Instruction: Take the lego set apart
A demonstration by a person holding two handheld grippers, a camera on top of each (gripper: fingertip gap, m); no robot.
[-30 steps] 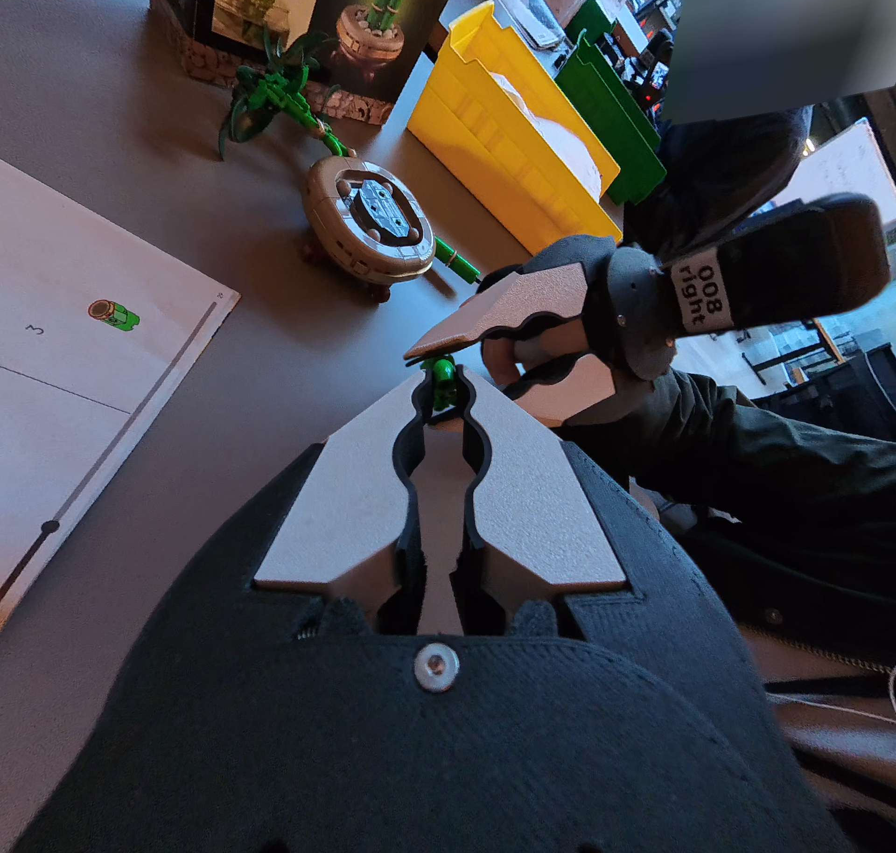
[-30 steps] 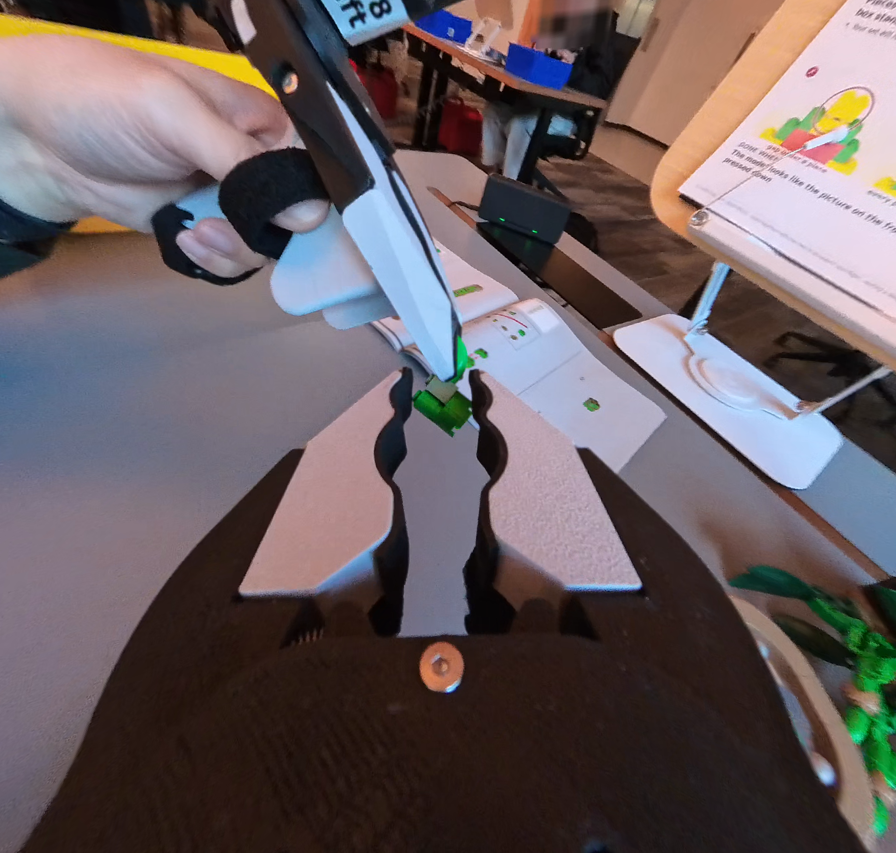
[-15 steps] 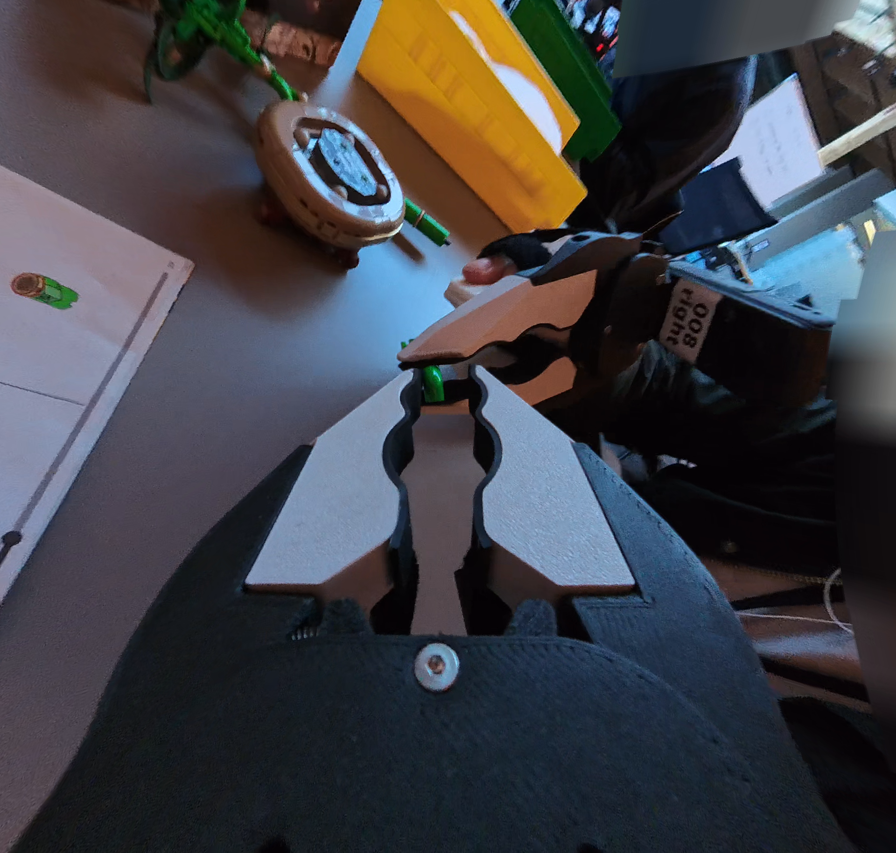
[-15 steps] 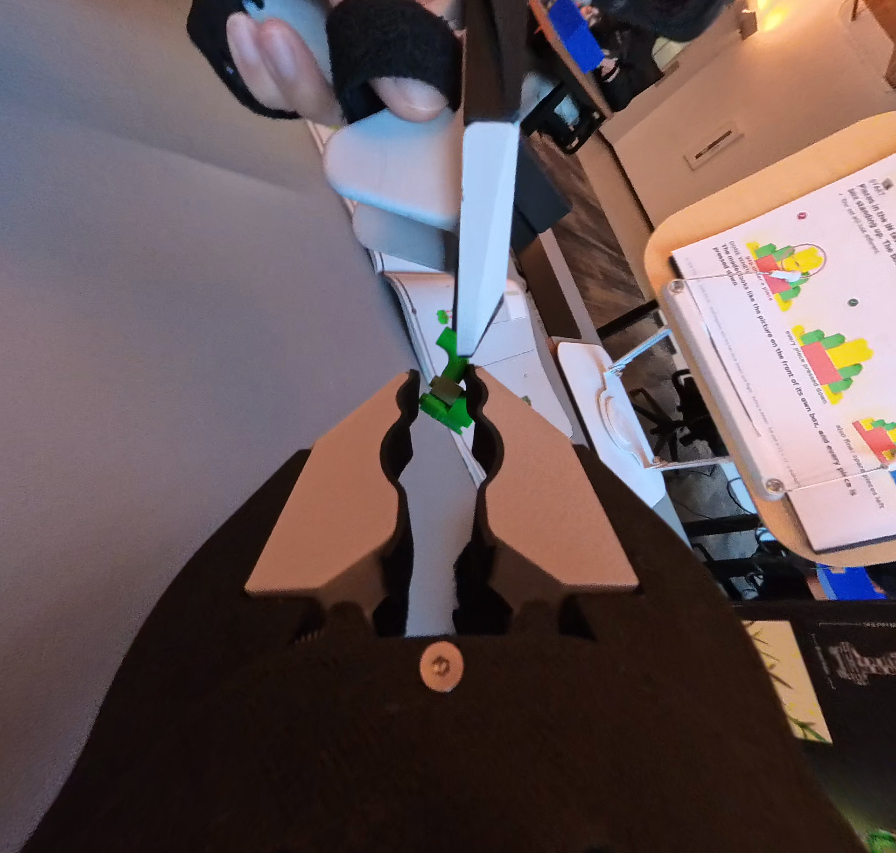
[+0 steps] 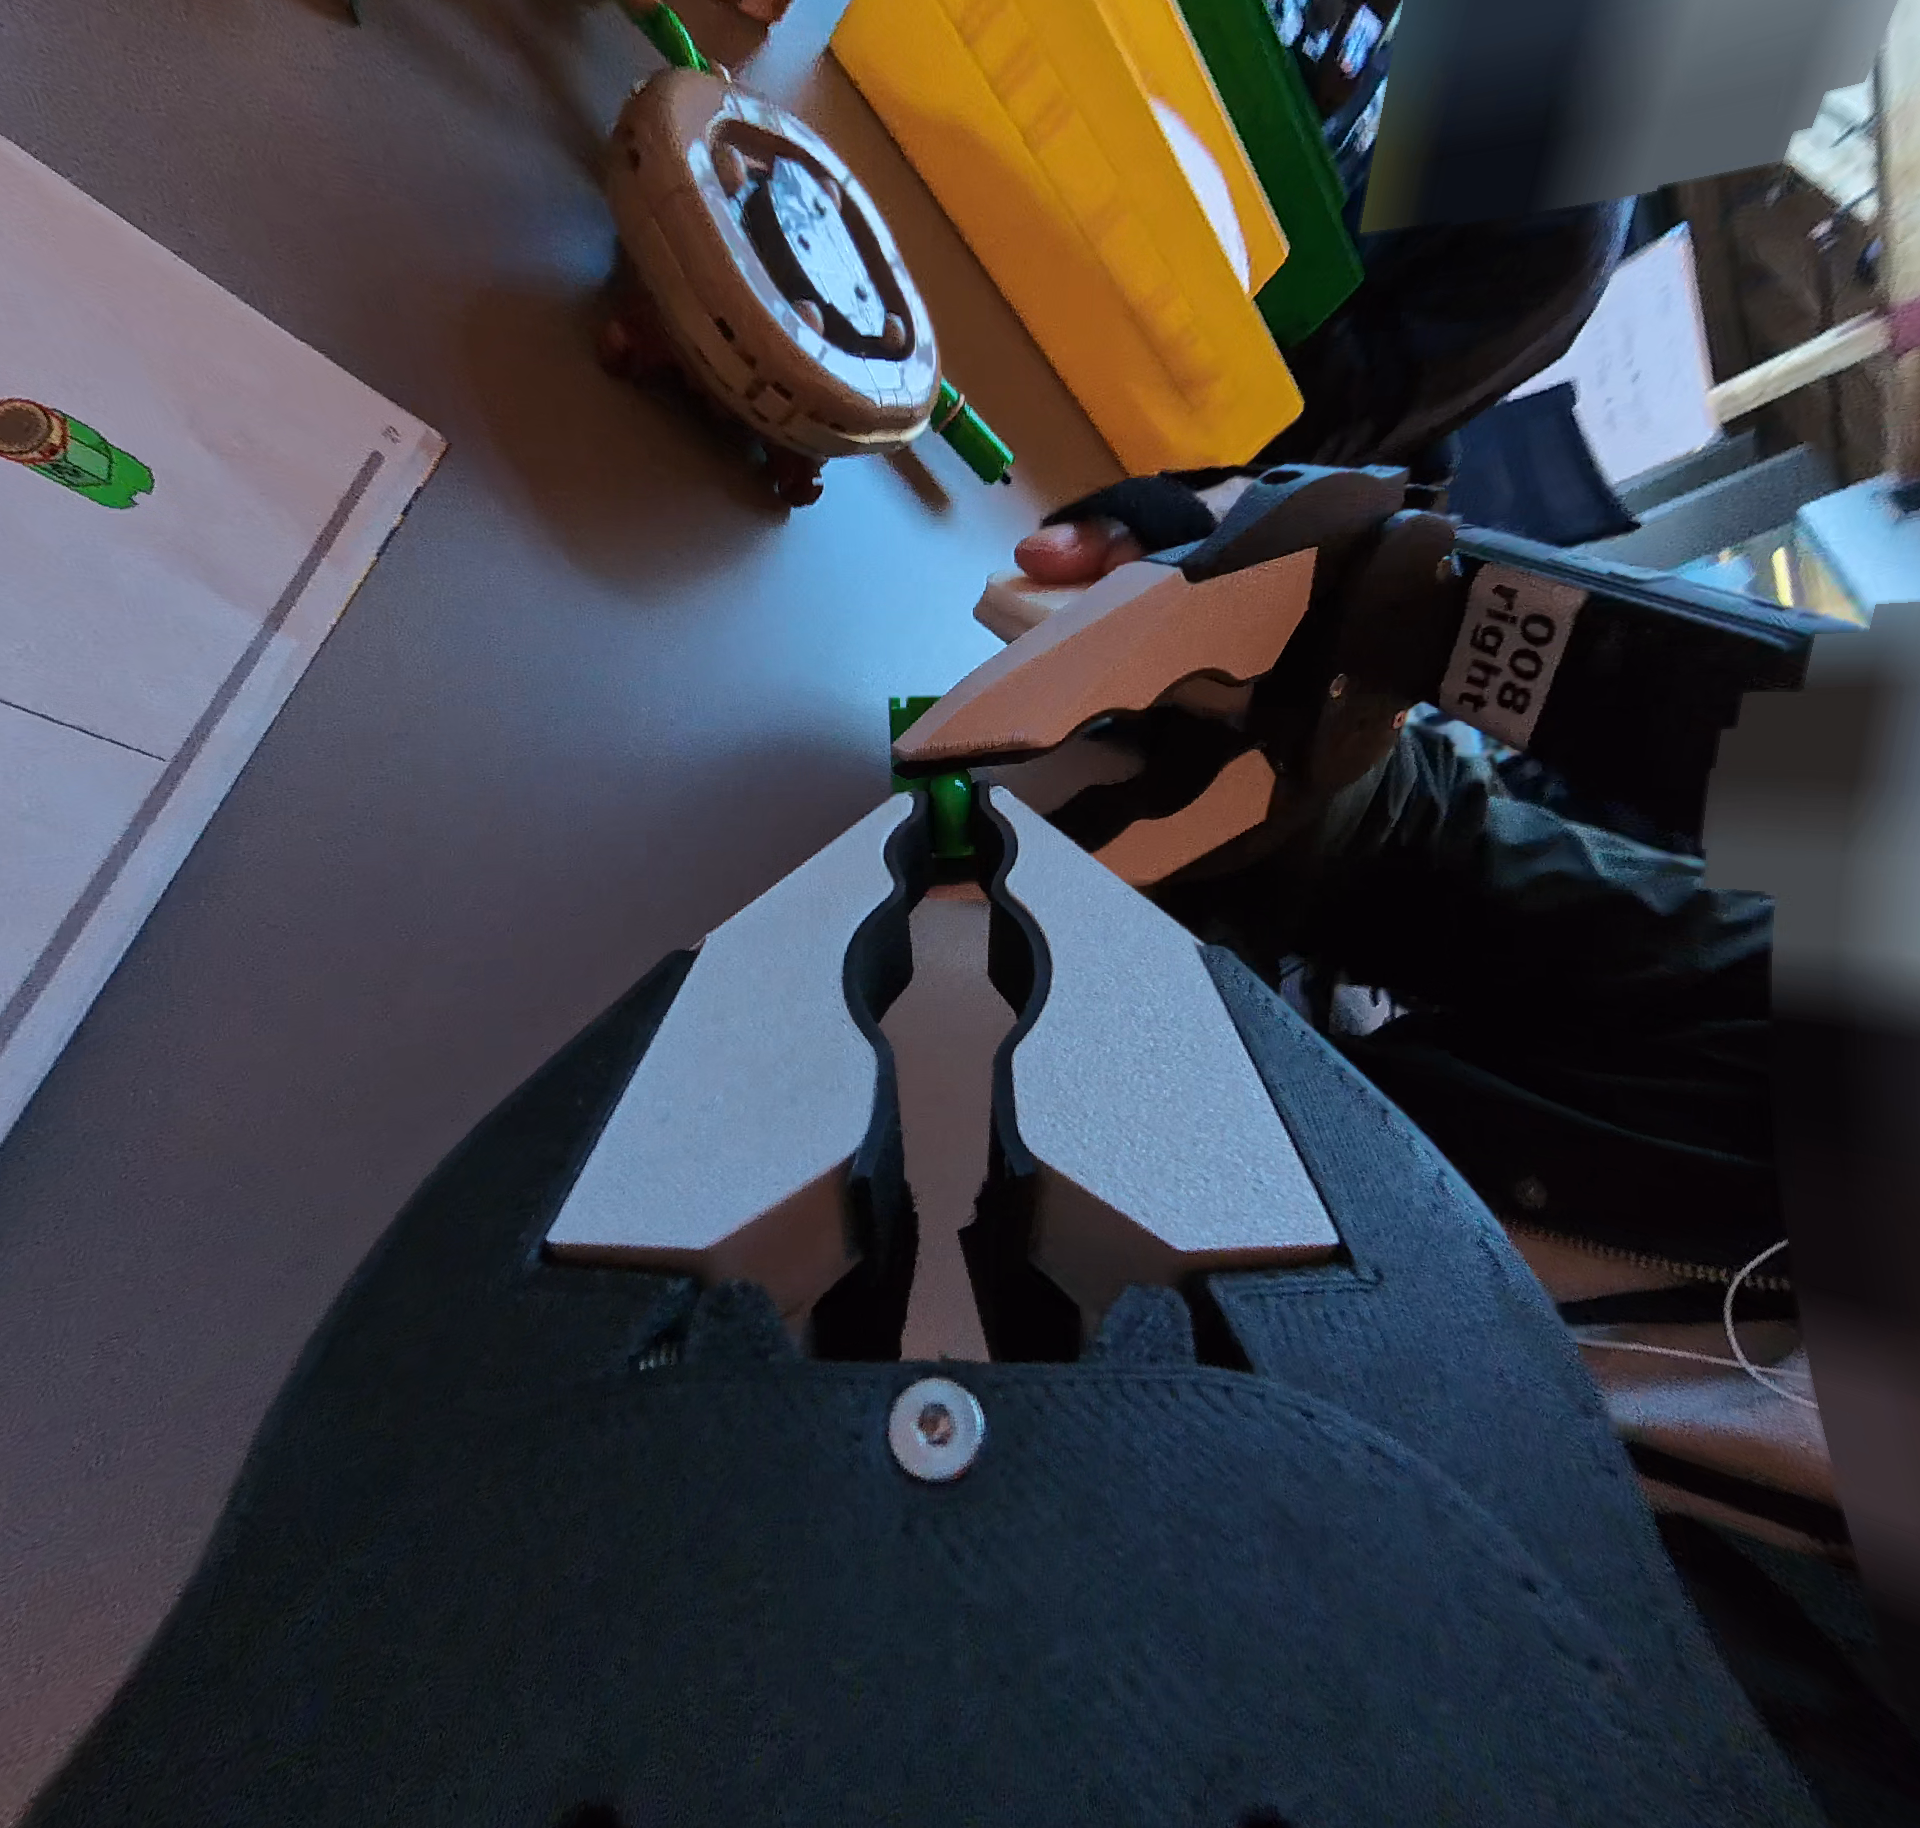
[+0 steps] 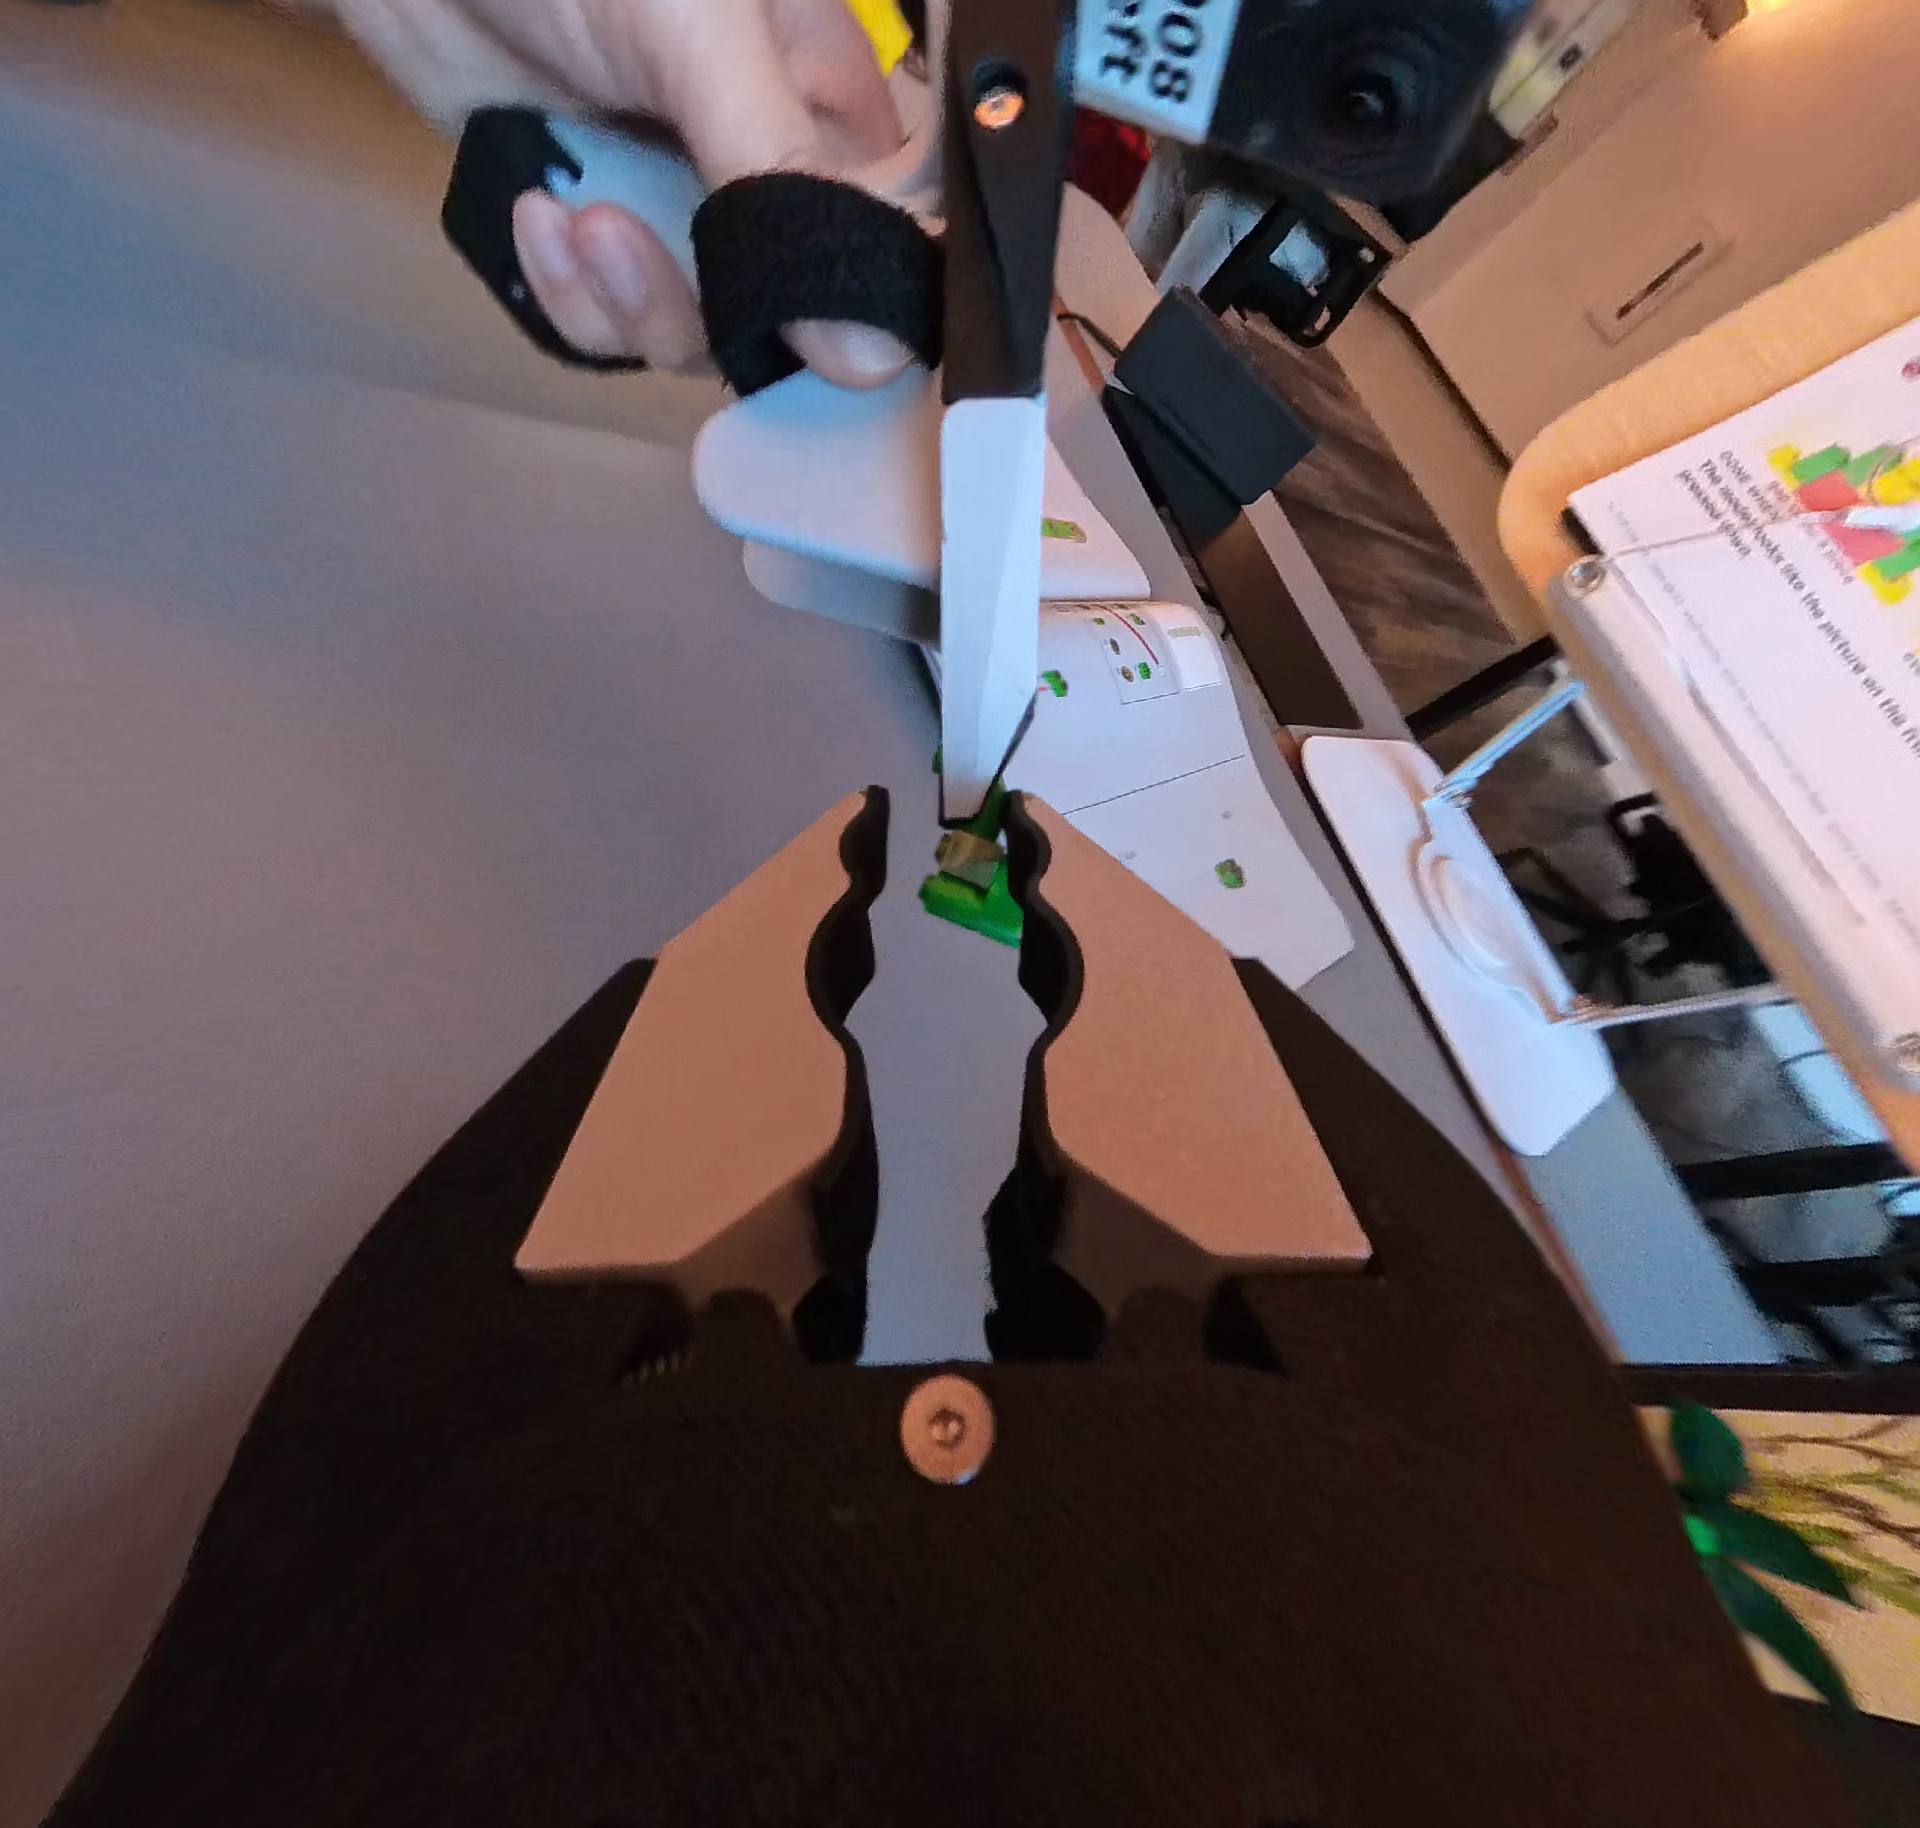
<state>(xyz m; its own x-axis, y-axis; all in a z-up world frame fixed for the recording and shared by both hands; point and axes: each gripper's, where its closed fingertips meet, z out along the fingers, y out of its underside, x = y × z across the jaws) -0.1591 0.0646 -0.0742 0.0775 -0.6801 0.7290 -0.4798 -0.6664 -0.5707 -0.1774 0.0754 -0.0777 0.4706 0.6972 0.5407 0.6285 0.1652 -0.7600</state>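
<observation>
Since the earlier frame, both views have been tilted while the green lego piece (image 5: pixel 948 814) is kept pinched above the surface between the clenched left hand-held gripper (image 5: pixel 948 810) and right hand-held gripper (image 6: pixel 948 828), apparently so it can be pulled apart.

Wrist cams — close, facing each other | shared: green piece (image 5: pixel 951 814) (mid-air)
</observation>
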